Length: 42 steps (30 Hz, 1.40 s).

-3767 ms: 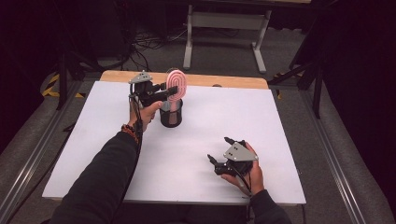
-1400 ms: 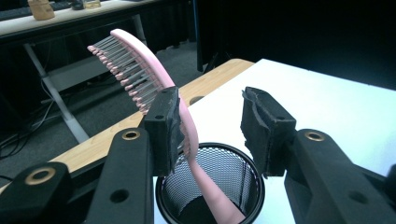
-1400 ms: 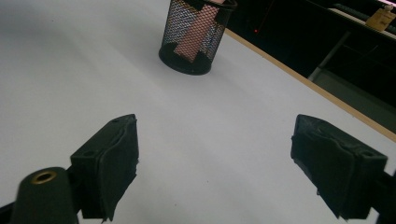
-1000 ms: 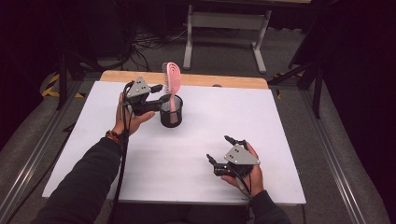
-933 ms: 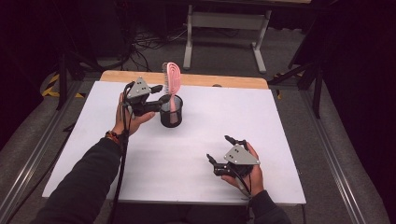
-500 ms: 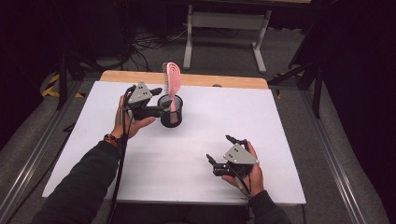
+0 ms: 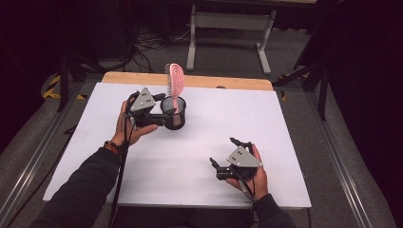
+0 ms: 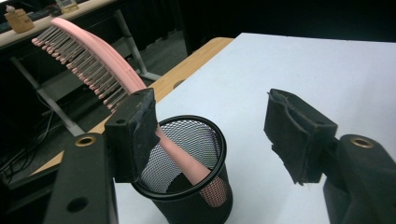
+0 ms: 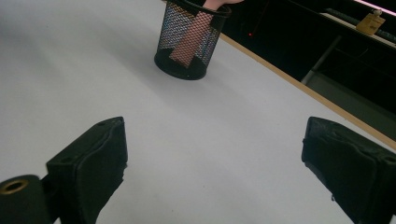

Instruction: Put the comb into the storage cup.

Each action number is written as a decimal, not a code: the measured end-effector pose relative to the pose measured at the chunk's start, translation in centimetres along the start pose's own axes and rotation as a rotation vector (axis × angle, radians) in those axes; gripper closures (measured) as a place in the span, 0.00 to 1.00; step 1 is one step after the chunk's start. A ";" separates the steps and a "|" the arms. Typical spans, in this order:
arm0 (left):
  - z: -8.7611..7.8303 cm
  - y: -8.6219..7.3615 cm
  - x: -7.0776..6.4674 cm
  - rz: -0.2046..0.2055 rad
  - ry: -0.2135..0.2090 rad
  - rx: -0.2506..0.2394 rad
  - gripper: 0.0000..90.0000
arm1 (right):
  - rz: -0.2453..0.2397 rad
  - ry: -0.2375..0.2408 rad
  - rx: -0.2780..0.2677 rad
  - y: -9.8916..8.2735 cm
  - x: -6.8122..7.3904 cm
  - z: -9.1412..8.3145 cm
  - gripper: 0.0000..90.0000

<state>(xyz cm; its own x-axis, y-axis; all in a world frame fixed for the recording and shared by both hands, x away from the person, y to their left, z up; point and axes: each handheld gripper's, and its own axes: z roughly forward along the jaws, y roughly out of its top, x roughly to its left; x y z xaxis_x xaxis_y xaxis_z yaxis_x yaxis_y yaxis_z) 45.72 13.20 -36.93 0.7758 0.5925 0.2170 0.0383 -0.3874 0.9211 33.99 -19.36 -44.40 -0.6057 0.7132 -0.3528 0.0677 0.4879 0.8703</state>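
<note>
Pink hairbrush (image 7: pixel 176 90) stands handle-down in black mesh cup (image 7: pixel 174 113), counter (image 7: pixel 285 123) 11 o'clock. Left hand-held gripper (image 7: pixel 166 115) spread, empty, beside cup. Right hand-held gripper (image 7: pixel 225 154) spread, empty, 5 o'clock.

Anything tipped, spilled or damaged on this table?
Nothing spilled or tipped. The mesh cup stands upright with the pink brush handle-down inside, leaning against its rim. One oddity: the pad on one jaw of the left tongs looks frayed along its edge.
</note>
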 end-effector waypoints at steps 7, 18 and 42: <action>-0.2 -0.2 -0.5 0.006 -0.008 0.006 0.26 | 0.001 0.000 0.001 0.0 0.0 0.0 0.08; -0.7 -0.8 -1.0 0.021 -0.051 0.009 0.12 | -0.003 -0.002 -0.010 0.1 0.0 -0.2 0.06; -2.3 -2.0 -2.9 0.074 -0.062 -0.017 0.11 | -0.006 -0.003 -0.014 0.1 0.0 -0.3 0.06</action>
<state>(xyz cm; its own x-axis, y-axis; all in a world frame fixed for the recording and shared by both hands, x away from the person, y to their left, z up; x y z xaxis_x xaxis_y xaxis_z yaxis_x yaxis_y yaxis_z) 41.96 13.82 -38.64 0.8138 0.5173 0.2648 -0.0310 -0.4164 0.9087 33.78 -19.46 -44.23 -0.6036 0.7117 -0.3594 0.0526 0.4853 0.8728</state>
